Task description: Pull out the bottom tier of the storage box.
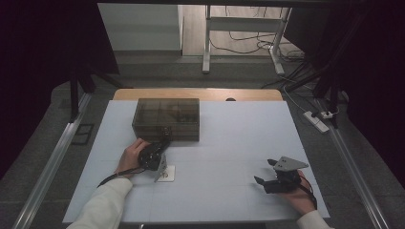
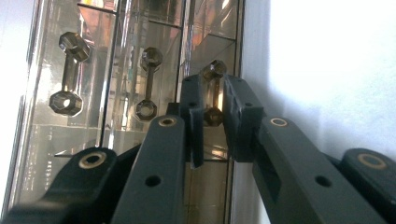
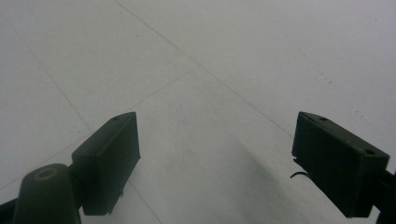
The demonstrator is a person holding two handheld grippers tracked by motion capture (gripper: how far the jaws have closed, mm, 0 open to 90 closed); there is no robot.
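Right claw (image 1: 265, 172) open, left claw (image 2: 214, 114) gripping box handle (image 2: 213, 95)

The smoky see-through box (image 1: 166, 119) stands square in front of my left gripper (image 2: 214, 114), whose jaws close around its little handle (image 2: 213, 95), so that side is blocked ahead. Around my right gripper (image 3: 215, 154) the white table (image 1: 239, 143) lies bare and wide. Between my two hands the surface is open too.

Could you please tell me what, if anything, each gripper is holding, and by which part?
The left gripper is closed on a small dumbbell-shaped handle on the front of the tinted box, gripping its bar. The right gripper holds nothing.
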